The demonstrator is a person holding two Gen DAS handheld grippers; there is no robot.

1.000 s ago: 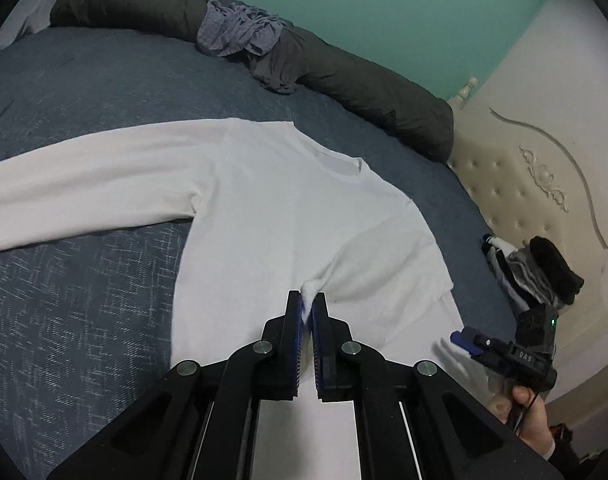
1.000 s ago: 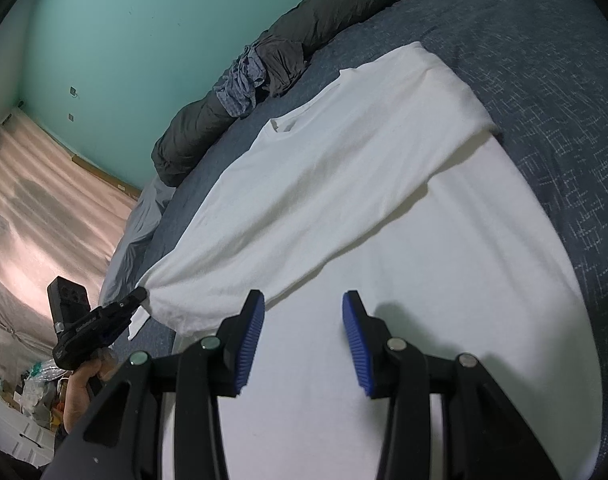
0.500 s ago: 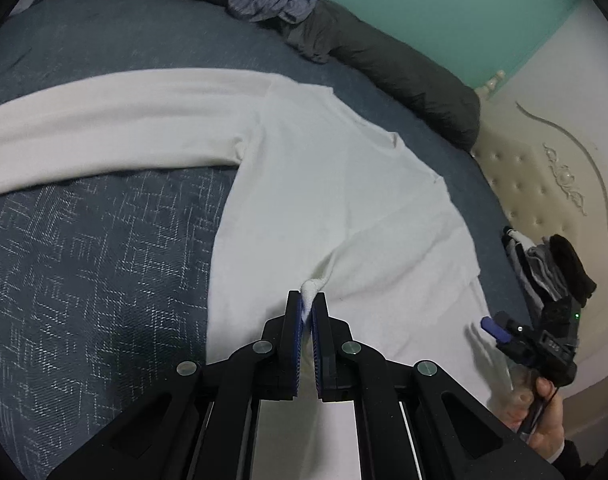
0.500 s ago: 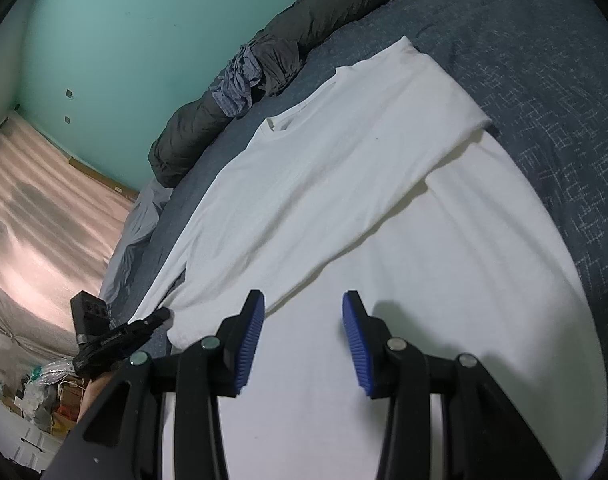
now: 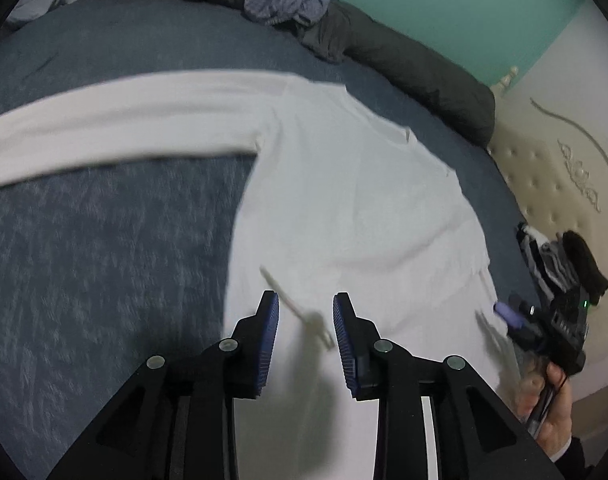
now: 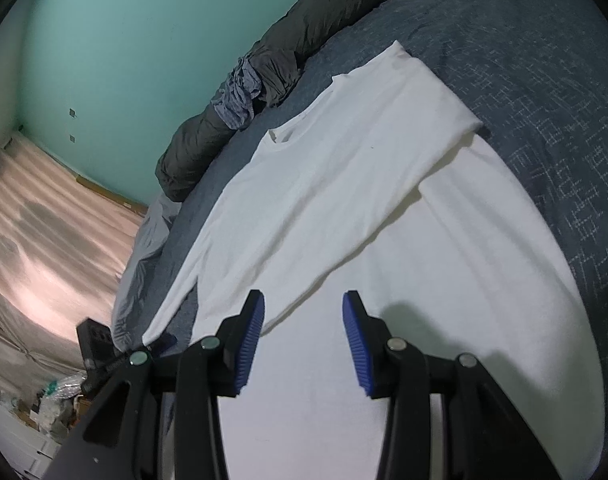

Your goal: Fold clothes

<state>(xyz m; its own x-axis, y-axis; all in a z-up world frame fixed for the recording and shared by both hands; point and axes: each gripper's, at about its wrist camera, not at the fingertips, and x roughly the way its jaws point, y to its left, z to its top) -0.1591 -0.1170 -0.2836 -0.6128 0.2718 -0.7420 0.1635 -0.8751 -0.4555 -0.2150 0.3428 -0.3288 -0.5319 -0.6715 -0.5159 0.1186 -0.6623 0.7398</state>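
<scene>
Left wrist view, white long-sleeved shirt (image 5: 344, 208) spread on blue bed (image 5: 104, 260), sleeve cuff released since a second ago, left gripper (image 5: 306, 312) fingers opening, cuff loose between them, right gripper (image 6: 303, 312) fingers unchanged, parted, nothing held.

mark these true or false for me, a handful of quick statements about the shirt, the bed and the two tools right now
1. The white shirt lies on a blue bedspread. True.
2. One sleeve is folded across the shirt's body. True.
3. Both sleeves are folded in. False: the other sleeve lies stretched out over the bedspread.
4. The left tool pinches fabric. False: its jaws are opening, with the cloth loose between them.
5. The right tool holds a sock. False: it is open above the shirt.
</scene>
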